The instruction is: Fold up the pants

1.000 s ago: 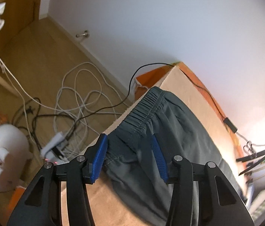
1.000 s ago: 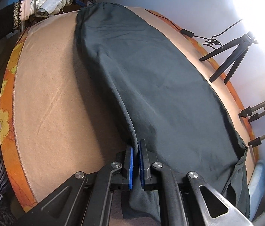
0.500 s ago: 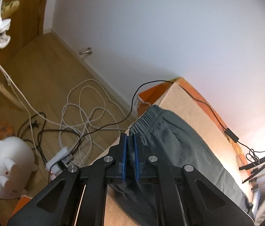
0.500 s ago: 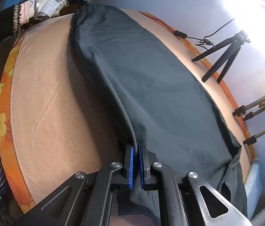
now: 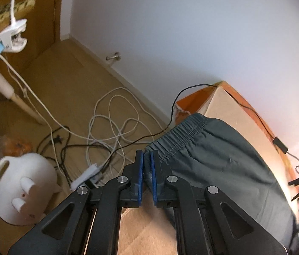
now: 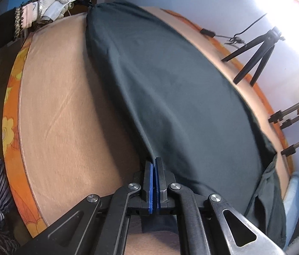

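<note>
Dark grey pants point(image 6: 170, 89) lie lengthwise on a tan bed surface point(image 6: 64, 116). My left gripper point(image 5: 147, 161) is shut on the near corner of the elastic waistband point(image 5: 183, 131) and holds it raised off the bed. My right gripper point(image 6: 154, 165) is shut on the near edge of a pant leg close to the hem, also lifted, so the near edge hangs stretched between both. The left gripper and the gloved hand point(image 6: 49, 2) holding it show at the far end in the right wrist view.
A black tripod point(image 6: 253, 51) and metal legs point(image 6: 294, 114) stand along the far side by the wall. Beyond the bed end the floor holds white and black cables point(image 5: 111, 127), a power strip point(image 5: 85, 176) and a white jug point(image 5: 20, 187). The bed has an orange border point(image 6: 11, 110).
My left gripper went from open around the waistband to shut on its corner, then lifted it. My right gripper stayed shut on the leg edge and rose, stretching the near edge.
</note>
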Action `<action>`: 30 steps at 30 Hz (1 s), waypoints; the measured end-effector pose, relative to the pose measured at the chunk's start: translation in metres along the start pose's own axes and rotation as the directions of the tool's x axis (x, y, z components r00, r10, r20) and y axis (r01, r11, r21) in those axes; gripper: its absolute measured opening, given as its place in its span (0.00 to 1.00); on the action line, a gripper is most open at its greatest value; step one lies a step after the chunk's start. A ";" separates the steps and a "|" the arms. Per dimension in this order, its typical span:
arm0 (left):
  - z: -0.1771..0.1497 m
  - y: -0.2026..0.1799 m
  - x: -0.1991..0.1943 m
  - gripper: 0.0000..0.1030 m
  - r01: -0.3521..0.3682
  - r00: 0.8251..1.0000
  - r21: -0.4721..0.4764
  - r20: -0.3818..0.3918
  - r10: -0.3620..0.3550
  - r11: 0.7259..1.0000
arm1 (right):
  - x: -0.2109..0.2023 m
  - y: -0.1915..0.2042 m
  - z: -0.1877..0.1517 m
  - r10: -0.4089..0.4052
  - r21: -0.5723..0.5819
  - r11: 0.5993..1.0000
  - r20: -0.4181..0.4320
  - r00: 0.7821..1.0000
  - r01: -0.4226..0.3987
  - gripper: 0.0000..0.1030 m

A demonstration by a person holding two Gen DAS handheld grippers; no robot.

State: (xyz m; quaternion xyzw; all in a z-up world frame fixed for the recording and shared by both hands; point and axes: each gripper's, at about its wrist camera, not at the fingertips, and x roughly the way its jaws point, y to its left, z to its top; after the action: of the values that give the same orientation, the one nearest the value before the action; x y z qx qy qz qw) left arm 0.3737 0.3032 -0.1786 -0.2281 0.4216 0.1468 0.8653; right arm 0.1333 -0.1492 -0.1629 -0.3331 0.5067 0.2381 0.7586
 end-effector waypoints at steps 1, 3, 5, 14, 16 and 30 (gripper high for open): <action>0.001 -0.003 0.000 0.10 -0.013 1.000 0.016 -0.006 0.013 1.000 | 0.000 -0.001 -0.001 0.001 0.003 1.000 -0.002 1.000 -0.001 0.00; 0.003 -0.006 -0.008 0.16 -0.027 1.000 0.030 -0.002 0.027 0.999 | -0.002 -0.006 -0.004 0.033 0.025 0.999 -0.002 0.999 -0.033 0.00; 0.003 -0.008 -0.019 0.25 -0.006 1.000 0.039 0.012 0.005 0.999 | -0.010 -0.013 -0.009 0.063 0.079 0.995 0.019 0.998 -0.064 0.06; -0.037 -0.076 -0.100 0.33 0.126 0.990 0.264 0.035 -0.140 0.956 | -0.075 -0.063 -0.063 0.008 0.357 0.931 0.184 0.983 -0.075 0.39; -0.062 -0.105 -0.120 0.34 0.183 0.980 0.346 0.015 -0.200 0.920 | -0.091 -0.078 -0.085 -0.028 0.427 0.902 0.204 0.978 -0.064 0.39; -0.247 -0.274 -0.185 0.36 0.540 0.839 0.582 -0.324 -0.436 0.608 | -0.143 -0.112 -0.194 -0.155 0.549 0.835 0.164 0.974 0.040 0.43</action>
State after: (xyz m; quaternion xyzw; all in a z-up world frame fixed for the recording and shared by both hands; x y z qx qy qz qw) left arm 0.2206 -0.0696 -0.0905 -0.0286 0.4302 -0.2692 0.8612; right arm 0.0397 -0.3723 -0.0524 -0.1044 0.4561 0.0782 0.8803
